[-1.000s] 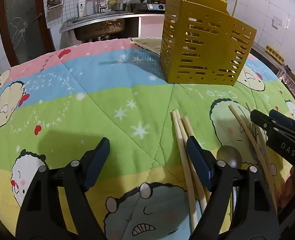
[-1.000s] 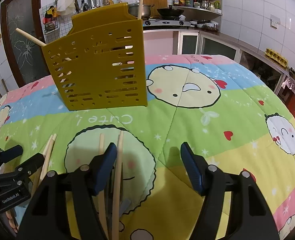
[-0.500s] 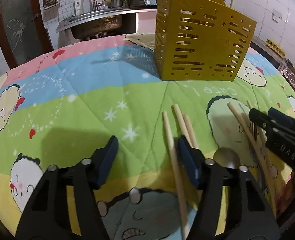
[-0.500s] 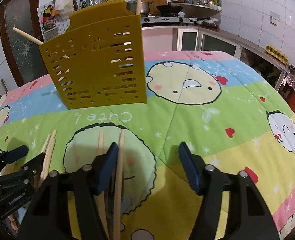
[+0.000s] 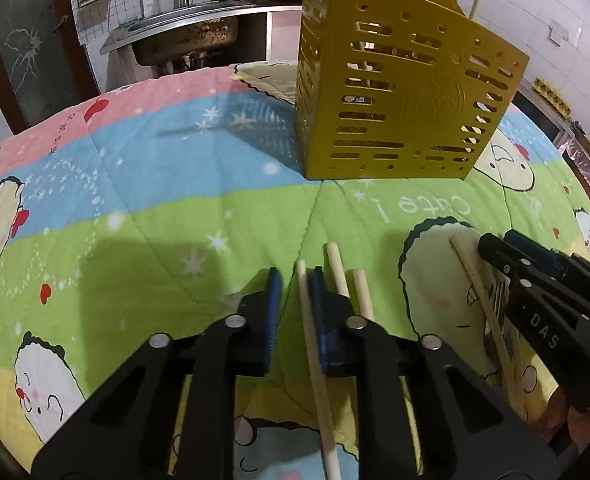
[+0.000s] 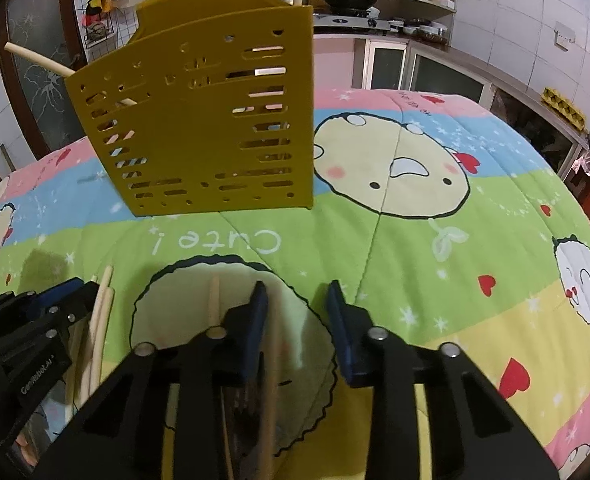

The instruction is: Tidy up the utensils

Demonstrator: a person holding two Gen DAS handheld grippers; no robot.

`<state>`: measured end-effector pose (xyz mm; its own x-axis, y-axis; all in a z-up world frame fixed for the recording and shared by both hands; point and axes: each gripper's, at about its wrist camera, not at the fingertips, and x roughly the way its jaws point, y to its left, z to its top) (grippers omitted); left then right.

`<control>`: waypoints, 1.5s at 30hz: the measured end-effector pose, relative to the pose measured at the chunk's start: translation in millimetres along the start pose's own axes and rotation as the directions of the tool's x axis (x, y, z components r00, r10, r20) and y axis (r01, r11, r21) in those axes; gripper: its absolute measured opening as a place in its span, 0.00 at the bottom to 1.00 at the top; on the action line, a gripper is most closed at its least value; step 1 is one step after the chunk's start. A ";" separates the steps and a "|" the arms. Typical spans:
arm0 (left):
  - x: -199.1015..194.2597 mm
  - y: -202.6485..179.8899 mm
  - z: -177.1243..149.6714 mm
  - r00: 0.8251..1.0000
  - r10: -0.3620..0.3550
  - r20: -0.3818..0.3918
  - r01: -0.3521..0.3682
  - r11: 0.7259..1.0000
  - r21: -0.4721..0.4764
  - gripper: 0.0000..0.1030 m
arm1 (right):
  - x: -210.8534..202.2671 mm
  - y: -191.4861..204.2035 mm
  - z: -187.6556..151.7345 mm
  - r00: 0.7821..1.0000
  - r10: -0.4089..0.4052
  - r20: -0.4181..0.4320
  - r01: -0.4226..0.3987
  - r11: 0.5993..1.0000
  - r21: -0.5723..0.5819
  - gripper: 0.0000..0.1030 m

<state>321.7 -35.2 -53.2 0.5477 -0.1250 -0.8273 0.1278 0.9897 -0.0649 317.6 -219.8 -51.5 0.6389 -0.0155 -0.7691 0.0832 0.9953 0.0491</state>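
Yellow plastic, slotted and perforated, forms the utensil holder (image 5: pixel 403 92) that stands upright on a cartoon-printed quilt (image 5: pixel 135 184) in a tiled kitchen, with wooden chopsticks already poking out of its top. Nearer the cameras, the person's left gripper (image 5: pixel 294 280) reaches down over a loose group of chopsticks lying on the green band of the quilt; its blue-padded jaws are closing, and one chopstick (image 5: pixel 313 356) lies between them, against the right-hand pad, while a gap remains on the left-hand side. Two more chopsticks (image 5: pixel 351 284) lie just beside it, outside the jaws and partly under the gripper's right finger. Off to the right in the left wrist view, the right gripper (image 6: pixel 296 292) hovers over another chopstick (image 5: pixel 481 300) and the tines of a fork (image 5: pixel 499 300). Seen from its own camera, the right gripper's jaws are closing too, still set apart, with a pale chopstick (image 6: pixel 273 364) between them close to the left-hand pad and a second (image 6: pixel 214 300) lying just outside that finger. The holder stands well beyond both grippers.
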 end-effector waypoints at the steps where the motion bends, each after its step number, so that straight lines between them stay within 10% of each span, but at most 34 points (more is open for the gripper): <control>1: 0.8 -0.3 0.9 1.000 0.000 -0.002 0.000 1.000 -0.003 0.08 | 0.2 1.5 0.6 1.000 0.002 -0.002 -0.002 1.000 -0.003 0.19; 25: -36.4 -7.0 6.9 0.986 0.005 0.168 -0.006 1.000 0.003 0.03 | -48.5 -13.6 11.4 0.983 0.038 0.181 -0.049 0.997 0.058 0.05; 45: -169.0 -18.8 13.2 0.830 -0.048 0.555 0.025 0.998 0.049 0.03 | -154.6 -22.5 25.0 0.833 0.029 0.552 -0.057 0.998 0.034 0.05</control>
<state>237.6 -33.6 95.2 0.9077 -0.1907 -0.3738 0.1822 0.9815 -0.0582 236.1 -242.2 82.2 0.9570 -0.0369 -0.2876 0.0727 0.9907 0.1148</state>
